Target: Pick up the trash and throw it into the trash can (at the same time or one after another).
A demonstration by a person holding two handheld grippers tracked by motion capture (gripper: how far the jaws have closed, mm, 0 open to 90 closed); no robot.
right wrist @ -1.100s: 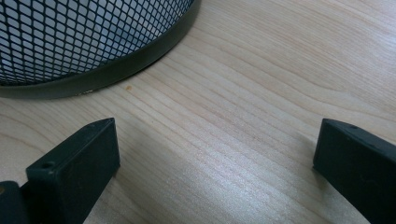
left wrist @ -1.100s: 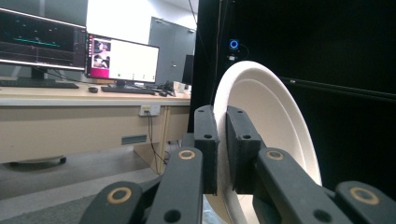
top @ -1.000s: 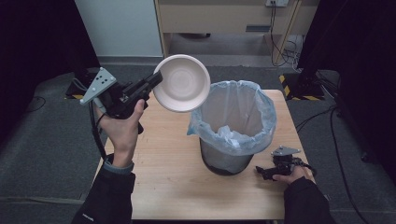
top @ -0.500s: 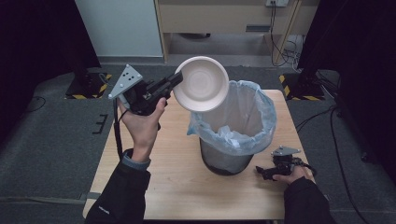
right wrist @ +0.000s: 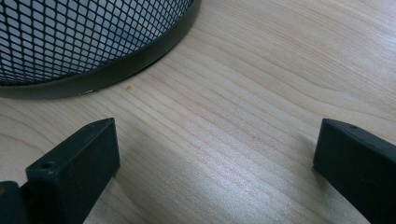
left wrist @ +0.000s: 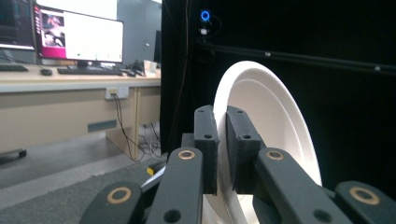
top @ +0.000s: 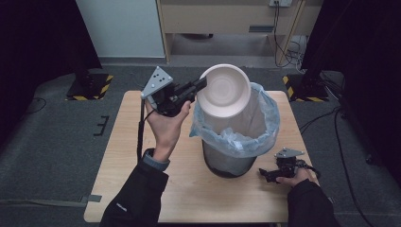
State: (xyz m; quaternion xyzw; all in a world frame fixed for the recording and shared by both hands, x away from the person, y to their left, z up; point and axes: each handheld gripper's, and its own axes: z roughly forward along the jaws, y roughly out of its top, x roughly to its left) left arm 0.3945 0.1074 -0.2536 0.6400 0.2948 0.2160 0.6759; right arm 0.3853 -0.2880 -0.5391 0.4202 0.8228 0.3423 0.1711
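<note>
A white round plate [top: 223, 91] hangs tilted on edge over the rim of a black mesh bin [top: 227, 161] lined with a pale blue bag [top: 262, 127]. My left gripper [top: 201, 86] is shut on the plate's left rim; in the left gripper view the two jaws pinch the plate [left wrist: 273, 116] at its edge, at my left gripper [left wrist: 223, 154]. My right gripper [top: 265, 174] rests low on the table at the bin's right foot. In the right gripper view its jaws stand wide apart over bare wood, my right gripper [right wrist: 215, 158] open, with the mesh bin [right wrist: 88, 42] just ahead.
The wooden table [top: 123, 156] has free surface left of and in front of the bin. Grey carpet surrounds it. A light wooden desk [top: 227, 19] with cables stands behind. Black curtains close both sides. A monitor [left wrist: 77, 37] sits on a desk far off.
My left hand has carried the plate to the right, from left of the bin to over its opening. The right hand and gripper have stayed put.
</note>
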